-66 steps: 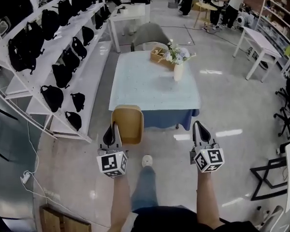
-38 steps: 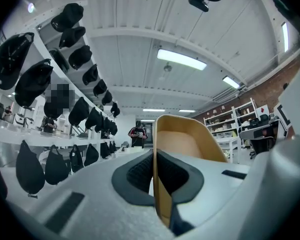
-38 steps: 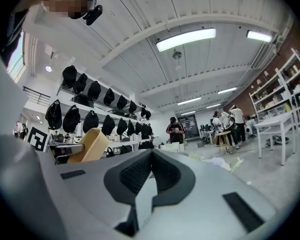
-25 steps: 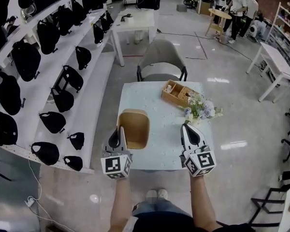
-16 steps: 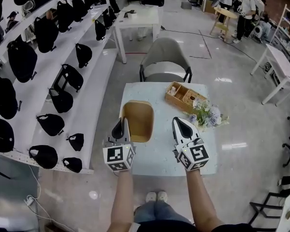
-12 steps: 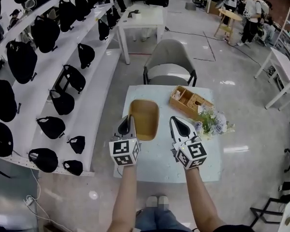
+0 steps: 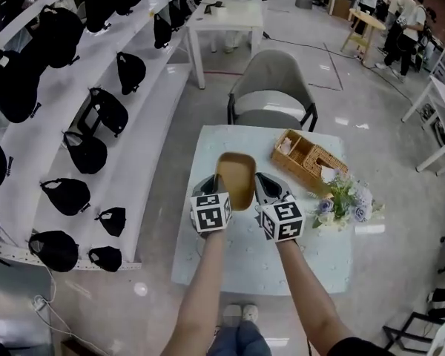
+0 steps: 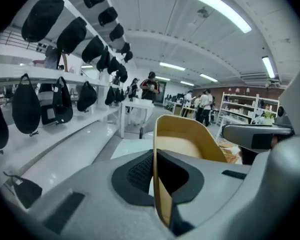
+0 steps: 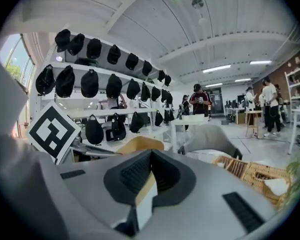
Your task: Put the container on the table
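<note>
Along the left, white shelves (image 7: 152, 124) carry black bags (image 7: 104, 111). The left gripper (image 7: 210, 186) has its jaws pressed onto the left wall of the tan container (image 7: 236, 178); in the left gripper view that wall runs thin between the pads. The container hangs open side up between both grippers, over the pale table (image 7: 311, 254). Whether its base touches the top cannot be told. The right gripper (image 7: 262, 184) pinches the container's right wall, jaws closed on it. Farther right on the table lie a wicker tray (image 7: 305, 158) and flowers (image 7: 346, 202). A grey chair (image 7: 271, 99) stands at the table's far side.
</note>
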Tool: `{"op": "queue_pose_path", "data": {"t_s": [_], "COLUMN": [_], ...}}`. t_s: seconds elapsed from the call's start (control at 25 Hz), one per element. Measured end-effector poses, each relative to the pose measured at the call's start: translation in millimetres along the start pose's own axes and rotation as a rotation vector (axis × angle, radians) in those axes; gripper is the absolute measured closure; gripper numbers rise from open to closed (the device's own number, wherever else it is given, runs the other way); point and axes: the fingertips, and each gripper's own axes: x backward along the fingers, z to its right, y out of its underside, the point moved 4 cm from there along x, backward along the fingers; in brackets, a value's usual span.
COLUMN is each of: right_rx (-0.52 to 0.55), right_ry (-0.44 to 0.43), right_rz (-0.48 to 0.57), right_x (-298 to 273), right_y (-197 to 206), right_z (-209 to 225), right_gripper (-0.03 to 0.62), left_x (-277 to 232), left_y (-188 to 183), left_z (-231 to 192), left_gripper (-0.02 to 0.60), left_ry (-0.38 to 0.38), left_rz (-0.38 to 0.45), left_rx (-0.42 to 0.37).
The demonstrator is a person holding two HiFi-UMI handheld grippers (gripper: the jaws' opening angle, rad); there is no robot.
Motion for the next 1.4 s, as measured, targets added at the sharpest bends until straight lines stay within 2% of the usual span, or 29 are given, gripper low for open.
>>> {"op": "queue_pose_path", "data": {"t_s": [0.16, 0.28, 0.4, 0.56, 0.84, 1.16, 1.24, 1.4], "right_rx": [-0.043, -0.087, -0.109, -0.121, -0.129, -0.118, -0.120, -0.124], "right_ry": [0.034, 0.028, 0.008, 0.009, 0.009, 0.006, 0.010, 0.016], "right_rz": [-0.093, -0.173, -0.260, -0.341, -0.412, -0.422, -0.417, -0.416], "right_x": [-27, -41, -52, -56, -52, -45, -44, -41], "right_y": [40, 68, 95, 121, 143, 149, 150, 151], "right_z": [17, 24, 28, 34, 39, 38, 40, 43], "right_gripper": [0.595, 0.595, 0.595, 0.595, 0.595, 0.595, 0.595, 0.595], "left_x": [-33, -49, -60, -69, -82, -85, -84, -82], "left_y": [35, 62, 84, 105, 133, 152, 152, 150], "left_z": [-8, -14, -17, -18, -5, 3, 6, 6], "left_gripper": [0.572, 0.572, 0.571, 0.571, 0.571, 0.567, 0.487, 0.469], "left_ry": [-0.012, -0.013, -0.025, -0.032, -0.016, 0.022, 0.040, 0.046], "left_rz": [-0.111, -0.201, -0.283, -0.326, -0.440, -0.485, -0.488, -0.473], "left_rx": [0.035, 0.081, 0.064, 0.140, 0.118, 0.135, 0.145, 0.164]}}
